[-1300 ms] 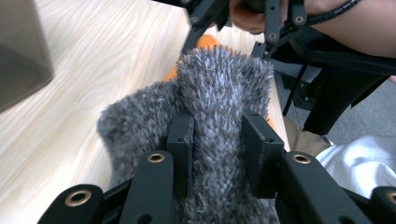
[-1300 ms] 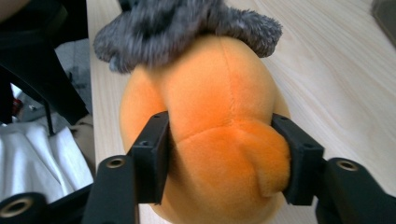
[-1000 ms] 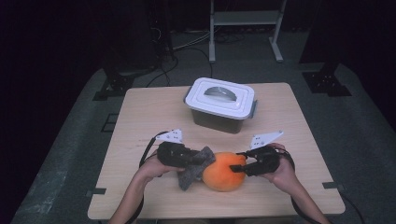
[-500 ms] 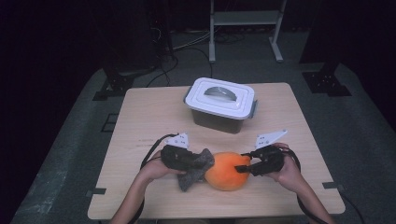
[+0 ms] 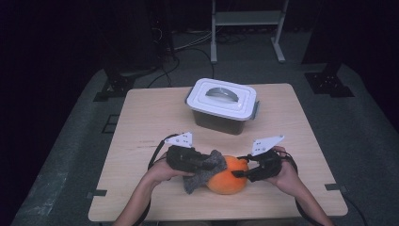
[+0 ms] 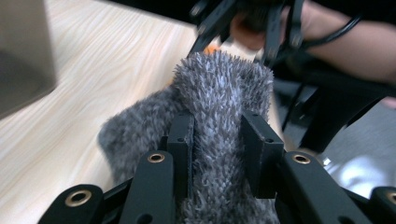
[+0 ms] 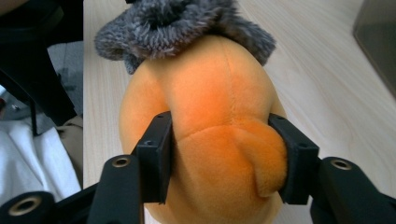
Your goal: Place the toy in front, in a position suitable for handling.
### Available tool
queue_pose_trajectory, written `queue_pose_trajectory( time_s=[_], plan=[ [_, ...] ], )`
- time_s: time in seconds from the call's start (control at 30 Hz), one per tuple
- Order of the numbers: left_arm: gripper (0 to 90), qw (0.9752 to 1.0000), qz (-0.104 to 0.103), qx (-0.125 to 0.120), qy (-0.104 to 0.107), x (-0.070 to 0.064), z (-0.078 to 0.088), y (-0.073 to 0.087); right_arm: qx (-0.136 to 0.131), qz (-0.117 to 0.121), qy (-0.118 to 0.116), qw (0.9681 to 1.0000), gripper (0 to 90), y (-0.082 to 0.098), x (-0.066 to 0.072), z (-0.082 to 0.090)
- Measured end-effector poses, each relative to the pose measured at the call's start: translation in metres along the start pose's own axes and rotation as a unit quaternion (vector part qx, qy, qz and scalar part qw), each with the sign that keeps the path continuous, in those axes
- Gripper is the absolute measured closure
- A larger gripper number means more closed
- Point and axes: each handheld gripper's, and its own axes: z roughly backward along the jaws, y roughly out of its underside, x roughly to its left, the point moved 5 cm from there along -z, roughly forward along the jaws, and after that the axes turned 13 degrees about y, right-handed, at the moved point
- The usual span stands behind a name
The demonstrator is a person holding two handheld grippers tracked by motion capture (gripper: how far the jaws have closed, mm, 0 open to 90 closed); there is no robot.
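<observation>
Near the table's (image 5: 141,117) front edge, our left gripper (image 5: 207,164) clamps the grey fuzzy cloth (image 6: 219,93) draped over the orange plush toy (image 7: 210,121); our right gripper (image 5: 234,173), jaws just widening, pinches the toy's opposite end; the toy lies lengthwise between both grippers.

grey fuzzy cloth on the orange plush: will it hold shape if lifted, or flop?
Likely floppy: the grey cloth bunches and folds where the left gripper pinches it, and it drapes over the orange plush. Probably light, since its shaggy pile looks airy. Slip seems unlikely; the fibres squeeze between the pads.
</observation>
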Motion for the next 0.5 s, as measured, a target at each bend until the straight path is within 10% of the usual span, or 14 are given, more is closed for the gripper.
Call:
queue_pose_trajectory(
  time_s=[0.3, 0.5],
  plan=[
    [67.1, 0.9993, 0.015, 0.033, -0.012, 0.006, 0.008, 0.012, 0.023, -0.027, -0.002, 0.9994, 25.7, -0.001, -0.007, 0.003],
    [67.1, 0.9997, 0.012, 0.017, -0.008, 0.005, 0.005, 0.007, 0.036, -0.044, -0.016, 0.9983, 35.1, 0.002, -0.005, -0.005]
  ],
)
